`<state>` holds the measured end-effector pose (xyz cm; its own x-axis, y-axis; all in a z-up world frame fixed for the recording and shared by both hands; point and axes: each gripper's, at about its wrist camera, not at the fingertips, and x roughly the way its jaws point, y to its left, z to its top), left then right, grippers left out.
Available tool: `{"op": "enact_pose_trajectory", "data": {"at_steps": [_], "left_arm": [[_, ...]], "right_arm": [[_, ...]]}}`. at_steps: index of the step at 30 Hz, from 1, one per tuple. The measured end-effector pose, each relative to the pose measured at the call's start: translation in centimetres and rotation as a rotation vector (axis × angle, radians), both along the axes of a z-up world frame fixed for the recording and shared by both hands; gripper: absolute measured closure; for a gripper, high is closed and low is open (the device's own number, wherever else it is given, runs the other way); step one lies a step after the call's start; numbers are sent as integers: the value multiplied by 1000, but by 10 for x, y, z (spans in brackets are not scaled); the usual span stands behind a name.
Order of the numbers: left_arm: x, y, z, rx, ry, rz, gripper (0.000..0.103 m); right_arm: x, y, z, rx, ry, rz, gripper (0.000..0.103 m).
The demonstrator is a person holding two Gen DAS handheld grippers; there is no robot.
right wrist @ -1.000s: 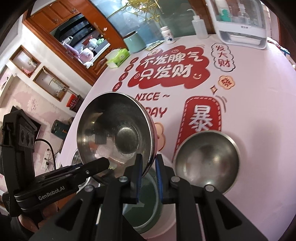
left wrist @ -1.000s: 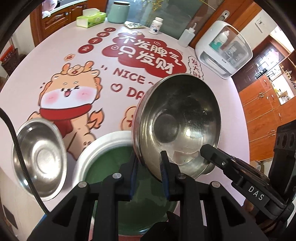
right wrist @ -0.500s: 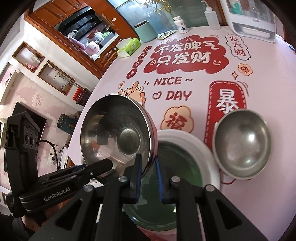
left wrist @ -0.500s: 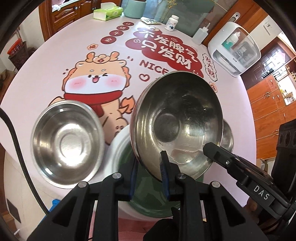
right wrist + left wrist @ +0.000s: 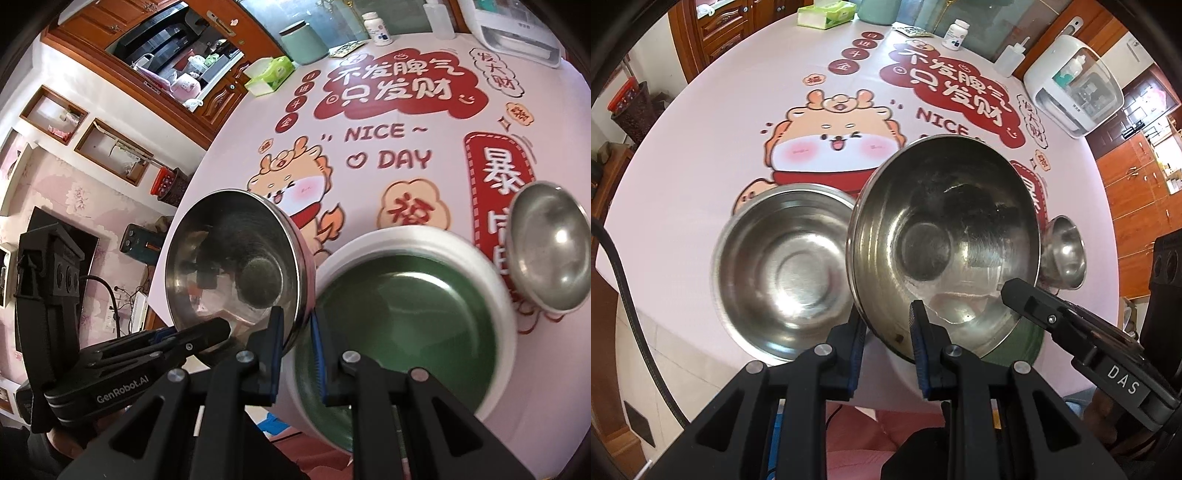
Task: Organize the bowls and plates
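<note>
Two hand-held grippers share one load: the left gripper [image 5: 886,325] and the right gripper [image 5: 297,325] are each clamped almost closed on the thin rim of the same steel bowl [image 5: 945,243], pinching it at two points on its near edge so that it rides tilted and clear of the table, its hollow turned toward both cameras. That shared hold likely keeps the wide, slippery bowl from swinging. Its inside is brushed and scuffed, with a flat round base and dark reflections of the rig.

Just left of the left gripper's fingers, a second steel bowl [image 5: 786,273] sits upright on the table, roughly the same size and the likely place to nest the carried one. Directly ahead of the right gripper's fingers lies a white plate with a green centre [image 5: 406,306], partly under the raised bowl. Beyond it, to that gripper's right, a smaller steel bowl [image 5: 546,251] rests near the table's edge. Farther off, the pink cartoon tablecloth [image 5: 701,140] runs back to a tissue box [image 5: 825,13] and bottles.
</note>
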<state>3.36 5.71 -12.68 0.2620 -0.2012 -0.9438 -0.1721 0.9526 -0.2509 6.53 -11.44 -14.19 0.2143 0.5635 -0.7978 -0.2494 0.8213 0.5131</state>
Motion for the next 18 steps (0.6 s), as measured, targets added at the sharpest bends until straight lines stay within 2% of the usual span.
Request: {"op": "enact_pose_trajectory", "data": {"at_steps": [18], "left_arm": [[-15,71,-15,49,68,-94,81]], "right_arm": [[-25,73,-20,-19,73,-16,87]]}}
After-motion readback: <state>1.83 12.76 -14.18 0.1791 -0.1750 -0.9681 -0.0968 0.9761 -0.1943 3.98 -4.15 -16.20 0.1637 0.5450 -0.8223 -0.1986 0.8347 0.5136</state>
